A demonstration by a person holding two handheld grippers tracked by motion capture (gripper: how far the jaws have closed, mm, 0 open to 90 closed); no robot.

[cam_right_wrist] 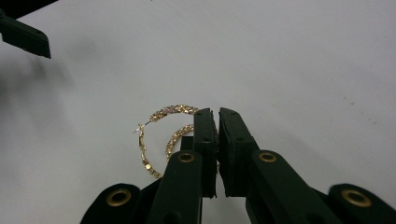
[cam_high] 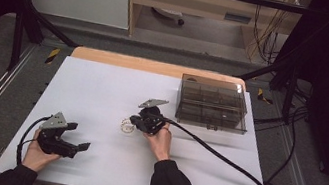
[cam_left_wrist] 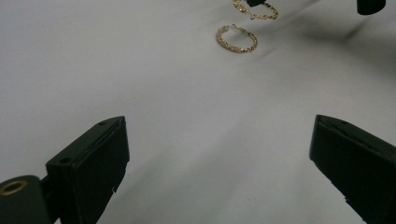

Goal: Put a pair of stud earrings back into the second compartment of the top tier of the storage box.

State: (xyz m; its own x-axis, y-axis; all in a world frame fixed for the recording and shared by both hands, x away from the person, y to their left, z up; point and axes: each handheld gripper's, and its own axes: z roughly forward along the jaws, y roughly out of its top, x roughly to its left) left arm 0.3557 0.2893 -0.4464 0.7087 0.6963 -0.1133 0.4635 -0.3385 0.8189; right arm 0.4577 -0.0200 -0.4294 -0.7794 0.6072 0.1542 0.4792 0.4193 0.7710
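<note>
Two gold hoop earrings (cam_right_wrist: pixel 154 135): one upright in the clamped right hand-held gripper (cam_right_wrist: pixel 217 116), left hand-held gripper (cam_left_wrist: pixel 219 154) wide.

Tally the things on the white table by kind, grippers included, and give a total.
Gold hoop earrings: 2
Smoky clear compartment box: 1
Handheld grippers: 2
Total: 5

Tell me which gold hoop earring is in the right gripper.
The gold hoop earring pinched in the right gripper, partly raised. The other hoop lies flat and free on the white table.
</note>
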